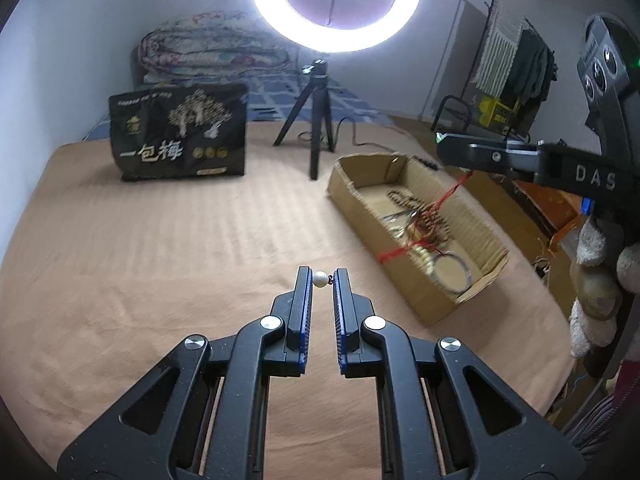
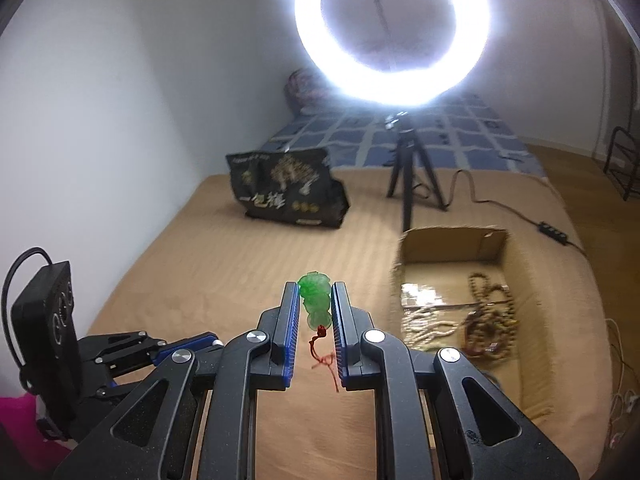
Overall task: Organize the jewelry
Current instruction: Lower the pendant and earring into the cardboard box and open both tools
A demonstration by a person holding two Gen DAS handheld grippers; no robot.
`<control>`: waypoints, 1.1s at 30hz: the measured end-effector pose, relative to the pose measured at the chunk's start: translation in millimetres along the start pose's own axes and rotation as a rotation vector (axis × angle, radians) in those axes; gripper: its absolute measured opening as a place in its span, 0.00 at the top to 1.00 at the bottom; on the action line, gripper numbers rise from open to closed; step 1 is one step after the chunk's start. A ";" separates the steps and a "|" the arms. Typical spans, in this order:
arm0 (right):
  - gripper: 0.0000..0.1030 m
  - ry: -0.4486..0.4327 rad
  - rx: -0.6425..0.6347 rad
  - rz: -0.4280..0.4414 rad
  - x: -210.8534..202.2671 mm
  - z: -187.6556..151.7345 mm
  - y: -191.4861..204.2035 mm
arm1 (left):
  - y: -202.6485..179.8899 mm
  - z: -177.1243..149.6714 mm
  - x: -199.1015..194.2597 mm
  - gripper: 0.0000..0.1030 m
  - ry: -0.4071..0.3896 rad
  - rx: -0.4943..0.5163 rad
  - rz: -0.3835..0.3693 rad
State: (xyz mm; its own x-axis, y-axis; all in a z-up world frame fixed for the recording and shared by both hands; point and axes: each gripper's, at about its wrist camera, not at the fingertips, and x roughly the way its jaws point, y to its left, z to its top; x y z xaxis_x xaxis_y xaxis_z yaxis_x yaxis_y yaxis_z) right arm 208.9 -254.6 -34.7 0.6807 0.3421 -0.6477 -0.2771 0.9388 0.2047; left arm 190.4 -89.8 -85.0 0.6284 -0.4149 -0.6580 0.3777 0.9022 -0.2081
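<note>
My left gripper (image 1: 322, 277) is shut on a small white pearl bead (image 1: 319, 279) held at its fingertips, above the tan bedspread (image 1: 160, 260). My right gripper (image 2: 315, 294) is shut on a green carved pendant (image 2: 316, 300), whose red cord (image 2: 325, 354) dangles between the fingers. The open cardboard box (image 1: 348, 196) lies to the right in the left wrist view, holding bead strands (image 1: 416, 210), metal rings and red cord. In the right wrist view the cardboard box (image 2: 452, 244) sits ahead on the right with brown bead strands (image 2: 490, 316) inside. The right gripper (image 1: 472, 154) also shows above the box.
A black snack bag (image 1: 180, 136) stands at the back left. A ring light (image 1: 336, 4) on a small black tripod (image 1: 316, 120) stands behind the box, its cable (image 2: 500, 204) trailing right. A folded quilt (image 1: 212, 48) lies by the wall. A clothes rack (image 1: 516, 64) is at right.
</note>
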 end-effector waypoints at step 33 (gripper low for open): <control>0.86 0.048 0.227 -0.205 -25.9 -32.0 -145.4 | -106.5 26.0 68.3 0.92 0.036 0.040 -0.137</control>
State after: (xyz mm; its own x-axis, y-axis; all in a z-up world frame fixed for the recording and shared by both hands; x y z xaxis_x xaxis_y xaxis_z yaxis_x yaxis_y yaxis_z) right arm 209.9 -401.2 -71.2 0.6722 0.1470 -0.7256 0.0251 0.9750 0.2208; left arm 210.9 -217.3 -88.9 0.5443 -0.5288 -0.6512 0.4858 0.8316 -0.2692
